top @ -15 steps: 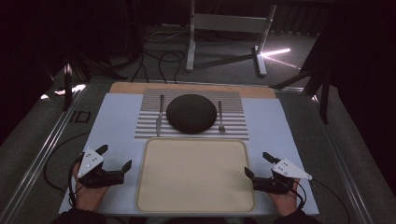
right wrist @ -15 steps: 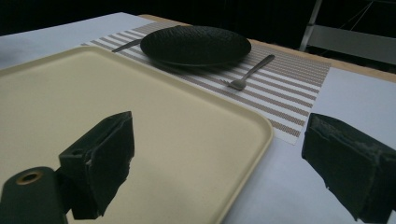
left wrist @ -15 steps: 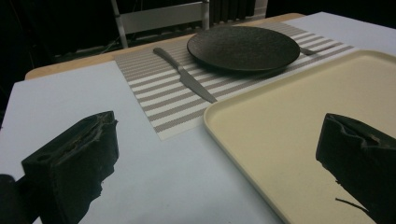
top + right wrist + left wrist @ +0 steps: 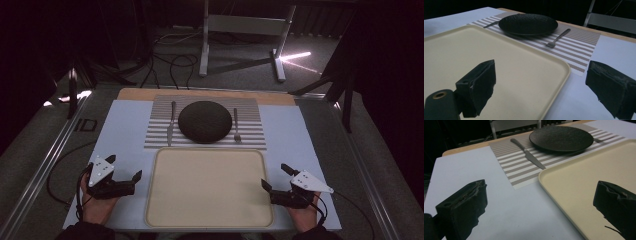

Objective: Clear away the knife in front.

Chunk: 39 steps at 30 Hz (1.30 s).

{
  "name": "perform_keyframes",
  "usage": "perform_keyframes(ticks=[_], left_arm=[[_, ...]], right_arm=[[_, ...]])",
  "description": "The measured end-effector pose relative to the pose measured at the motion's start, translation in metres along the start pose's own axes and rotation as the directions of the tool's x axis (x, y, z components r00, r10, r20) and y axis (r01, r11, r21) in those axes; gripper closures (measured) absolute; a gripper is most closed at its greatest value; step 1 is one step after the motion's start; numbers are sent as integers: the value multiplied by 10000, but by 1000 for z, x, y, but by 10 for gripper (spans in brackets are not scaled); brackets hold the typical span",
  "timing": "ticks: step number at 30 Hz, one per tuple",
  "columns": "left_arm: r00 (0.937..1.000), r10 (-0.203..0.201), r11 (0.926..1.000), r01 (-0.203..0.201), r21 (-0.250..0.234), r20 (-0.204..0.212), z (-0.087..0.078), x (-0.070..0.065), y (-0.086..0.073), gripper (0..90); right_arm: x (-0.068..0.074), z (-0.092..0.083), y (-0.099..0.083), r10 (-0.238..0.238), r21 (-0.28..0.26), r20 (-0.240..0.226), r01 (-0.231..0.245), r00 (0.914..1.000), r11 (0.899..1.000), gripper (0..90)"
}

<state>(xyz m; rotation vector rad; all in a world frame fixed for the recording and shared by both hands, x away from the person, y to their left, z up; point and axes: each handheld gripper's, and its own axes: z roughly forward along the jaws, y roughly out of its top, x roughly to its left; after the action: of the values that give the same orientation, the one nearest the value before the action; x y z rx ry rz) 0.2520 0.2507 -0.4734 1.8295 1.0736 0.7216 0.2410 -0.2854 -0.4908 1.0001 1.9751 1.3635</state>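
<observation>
On the desk [image 4: 125, 125] lie one beige tray [image 4: 209, 187], one black plate [image 4: 205, 121], one knife [image 4: 170, 124], one fork [image 4: 236, 125]; left gripper [image 4: 123, 167] and right gripper [image 4: 276, 177] flank the tray, both spread, empty

Left claw [image 4: 123, 167] and right claw [image 4: 274, 177] rest low, jaws wide apart, empty.
</observation>
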Motion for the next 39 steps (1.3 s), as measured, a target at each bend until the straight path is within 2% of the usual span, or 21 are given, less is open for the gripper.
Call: perform_keyframes(ticks=[11, 25, 35, 39], left_arm=[[9998, 151, 9981, -144, 591, -110, 14, 1, 10, 1], [9991, 319, 9967, -298, 760, -264, 31, 4, 27, 1], [9976, 625, 9916, -588, 1150, -293, 52, 5, 39, 1], [9979, 588, 9912, -553, 1200, -254, 59, 7, 44, 1]], right_arm=[[-1, 2, -1, 100, -18, -11, -100, 9999, 9999, 91], [-1, 2, -1, 143, -21, 80, -143, 9999, 9999, 91], [-1, 2, -1, 143, -16, 92, -143, 9999, 9999, 91], [-1, 2, -2, 140, 20, 133, -140, 9998, 9999, 91]])
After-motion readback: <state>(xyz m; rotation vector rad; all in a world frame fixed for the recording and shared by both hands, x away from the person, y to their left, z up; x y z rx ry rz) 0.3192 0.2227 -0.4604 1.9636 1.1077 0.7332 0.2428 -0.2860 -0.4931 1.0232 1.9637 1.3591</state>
